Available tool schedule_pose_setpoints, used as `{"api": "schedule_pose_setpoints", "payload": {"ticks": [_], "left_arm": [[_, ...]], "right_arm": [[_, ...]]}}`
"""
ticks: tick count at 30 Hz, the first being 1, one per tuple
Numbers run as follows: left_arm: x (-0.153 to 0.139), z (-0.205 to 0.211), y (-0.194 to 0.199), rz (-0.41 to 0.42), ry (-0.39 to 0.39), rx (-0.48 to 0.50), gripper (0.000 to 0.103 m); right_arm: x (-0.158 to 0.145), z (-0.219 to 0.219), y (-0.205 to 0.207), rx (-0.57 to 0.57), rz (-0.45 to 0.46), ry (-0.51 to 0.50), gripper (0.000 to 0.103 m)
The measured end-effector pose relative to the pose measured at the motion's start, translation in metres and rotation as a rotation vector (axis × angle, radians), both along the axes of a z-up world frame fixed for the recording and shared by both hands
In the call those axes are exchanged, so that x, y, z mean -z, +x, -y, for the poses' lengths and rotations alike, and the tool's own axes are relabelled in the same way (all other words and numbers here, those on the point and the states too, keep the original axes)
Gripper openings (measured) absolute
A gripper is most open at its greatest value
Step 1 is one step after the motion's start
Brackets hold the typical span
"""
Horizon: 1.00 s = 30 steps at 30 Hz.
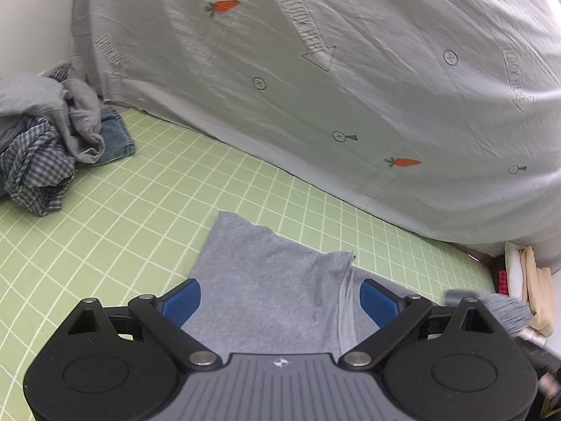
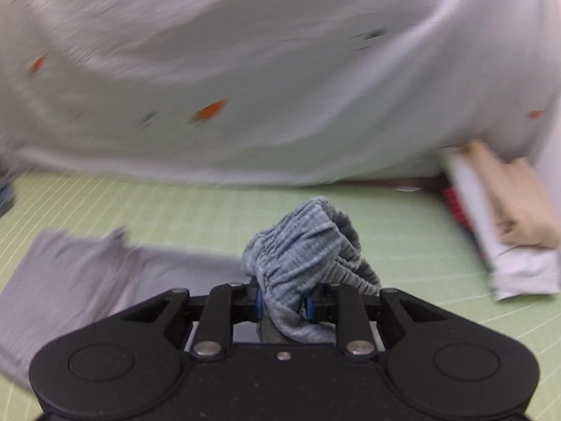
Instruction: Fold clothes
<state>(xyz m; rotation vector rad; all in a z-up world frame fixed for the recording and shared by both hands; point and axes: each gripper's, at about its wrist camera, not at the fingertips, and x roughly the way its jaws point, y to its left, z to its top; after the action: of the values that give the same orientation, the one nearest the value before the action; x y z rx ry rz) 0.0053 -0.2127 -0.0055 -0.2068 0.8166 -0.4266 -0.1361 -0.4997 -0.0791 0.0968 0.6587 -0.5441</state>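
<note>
A grey knit garment point(image 1: 273, 280) lies partly folded on the green checked sheet point(image 1: 140, 210). My left gripper point(image 1: 280, 296) hovers over it, its blue fingers point(image 1: 184, 298) wide apart and open, nothing pinched. In the right wrist view my right gripper point(image 2: 284, 307) is shut on the garment's ribbed elastic waistband point(image 2: 308, 245), which bunches up above the pads. The rest of that grey garment point(image 2: 77, 273) trails away to the left across the sheet, blurred by motion. The bunched waistband also shows at the right edge of the left wrist view as a grey ribbed blur point(image 1: 505, 312).
A white duvet with carrot prints point(image 1: 315, 70) fills the back. A heap of unfolded clothes point(image 1: 45, 133), checked and denim, sits at the far left. Folded beige and white clothes point(image 2: 508, 224) are stacked at the right.
</note>
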Motion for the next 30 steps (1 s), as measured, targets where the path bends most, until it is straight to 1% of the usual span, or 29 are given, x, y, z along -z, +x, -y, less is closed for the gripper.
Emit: {"api": "schedule_pose_setpoints", "payload": {"ticks": [1, 5, 7, 8, 10, 12, 13, 15, 16, 19, 21, 23, 24, 25, 26, 28, 29, 30], "left_arm": [[0.001, -0.003, 0.001, -0.002, -0.002, 0.001, 0.097], [0.002, -0.011, 0.004, -0.001, -0.004, 0.001, 0.097], [0.002, -0.015, 0.006, 0.009, -0.001, 0.000, 0.098], [0.003, -0.016, 0.007, 0.012, 0.003, 0.002, 0.098], [0.005, -0.018, 0.011, 0.010, 0.010, 0.002, 0.100], [0.008, -0.020, 0.016, 0.002, 0.009, 0.001, 0.100], [0.009, -0.021, 0.018, -0.003, 0.007, 0.002, 0.100], [0.012, -0.022, 0.024, -0.010, 0.012, 0.003, 0.100], [0.014, -0.022, 0.027, -0.012, 0.018, 0.005, 0.100], [0.019, -0.019, 0.036, -0.023, 0.037, 0.016, 0.100], [0.022, -0.018, 0.042, -0.023, 0.054, 0.020, 0.100], [0.025, -0.017, 0.048, -0.022, 0.071, 0.022, 0.100], [0.027, -0.016, 0.052, -0.019, 0.081, 0.022, 0.100], [0.029, -0.016, 0.056, -0.018, 0.089, 0.022, 0.100], [0.030, -0.017, 0.059, -0.020, 0.091, 0.024, 0.100], [0.033, -0.017, 0.065, -0.023, 0.097, 0.027, 0.100], [0.035, -0.018, 0.068, -0.024, 0.100, 0.029, 0.100], [0.037, -0.019, 0.071, -0.028, 0.098, 0.027, 0.100]], "right_arm": [[0.009, -0.014, 0.006, -0.022, -0.020, 0.011, 0.023], [0.058, -0.039, 0.022, -0.035, -0.192, 0.102, 0.027], [0.058, -0.043, 0.018, -0.027, -0.192, 0.120, 0.036], [0.054, -0.044, 0.015, -0.022, -0.178, 0.124, 0.044], [0.042, -0.041, 0.007, 0.004, -0.122, 0.150, 0.052], [0.030, -0.035, -0.001, 0.049, -0.058, 0.187, 0.063], [0.024, -0.032, -0.005, 0.072, -0.026, 0.205, 0.066], [0.014, -0.024, -0.011, 0.124, 0.034, 0.235, 0.079], [0.011, -0.020, -0.013, 0.153, 0.052, 0.242, 0.083], [0.015, -0.006, -0.005, 0.211, 0.049, 0.273, 0.084], [0.026, 0.004, 0.007, 0.240, 0.018, 0.305, 0.085], [0.040, 0.012, 0.019, 0.257, -0.021, 0.361, 0.091], [0.047, 0.016, 0.025, 0.264, -0.038, 0.388, 0.091], [0.051, 0.016, 0.030, 0.265, -0.035, 0.401, 0.091], [0.054, 0.017, 0.034, 0.265, -0.029, 0.403, 0.088], [0.057, 0.016, 0.043, 0.255, -0.038, 0.387, 0.059], [0.055, 0.012, 0.047, 0.229, -0.045, 0.368, 0.029], [0.053, 0.009, 0.052, 0.202, -0.052, 0.350, 0.017]]}}
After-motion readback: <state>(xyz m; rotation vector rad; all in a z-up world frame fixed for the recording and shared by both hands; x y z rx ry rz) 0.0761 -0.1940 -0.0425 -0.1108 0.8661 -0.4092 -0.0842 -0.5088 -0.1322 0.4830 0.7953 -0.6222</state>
